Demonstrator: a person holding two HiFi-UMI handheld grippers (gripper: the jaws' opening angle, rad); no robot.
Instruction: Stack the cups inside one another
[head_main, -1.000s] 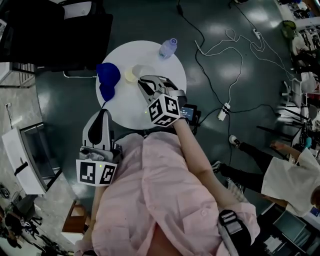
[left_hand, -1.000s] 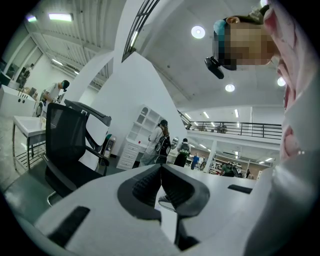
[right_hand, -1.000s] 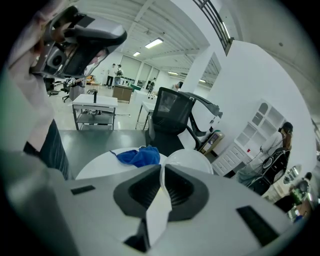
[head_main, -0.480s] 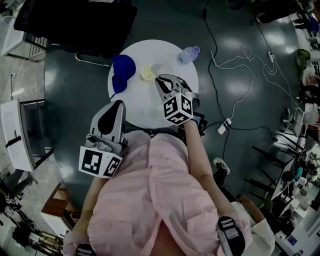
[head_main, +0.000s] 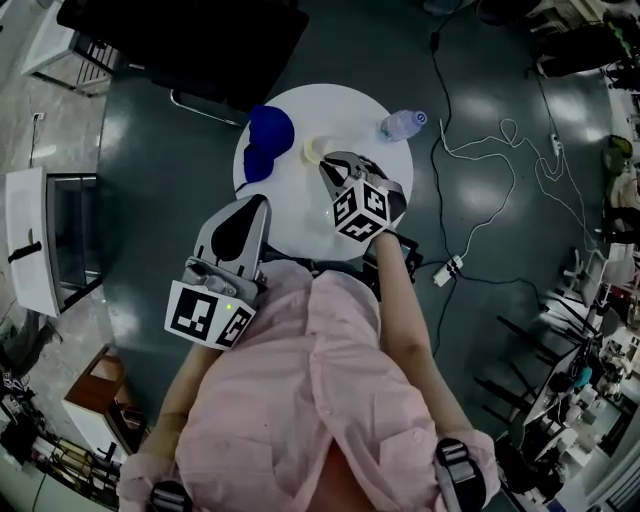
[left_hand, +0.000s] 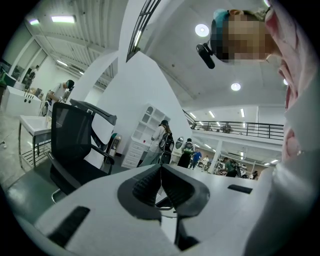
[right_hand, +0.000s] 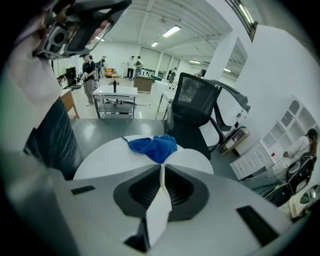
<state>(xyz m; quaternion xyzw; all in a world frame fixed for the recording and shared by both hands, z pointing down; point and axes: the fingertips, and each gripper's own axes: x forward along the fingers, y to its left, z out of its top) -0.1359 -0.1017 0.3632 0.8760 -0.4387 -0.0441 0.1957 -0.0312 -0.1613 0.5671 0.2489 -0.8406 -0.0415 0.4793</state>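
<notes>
- The fingers of the right gripper are clenched on a thin pale strip. We read it as the wall of a cup, pinched edge-on.
- The left gripper has its fingers pressed together with nothing between them. In its own view it looks level, out into the room.
- From the head view, the right gripper slants down over the round white table. A pale yellow cup lies right at its tips. We cannot tell whether that is the pinched cup or a second one beside it.
- The left gripper hangs at the table's near edge, apart from the cups.
- A blue cloth lies just left of the pale yellow cup, and a bottle stands at the far right. In the right gripper view the blue cloth sits just beyond the tips, on the table.
- We judge the step to be bringing a gripped cup to its partner, with nesting not yet done.
- Next we would centre the held cup over the other's mouth, keep it upright and lower it in. Only then would we let go, clear of the cloth.
</notes>
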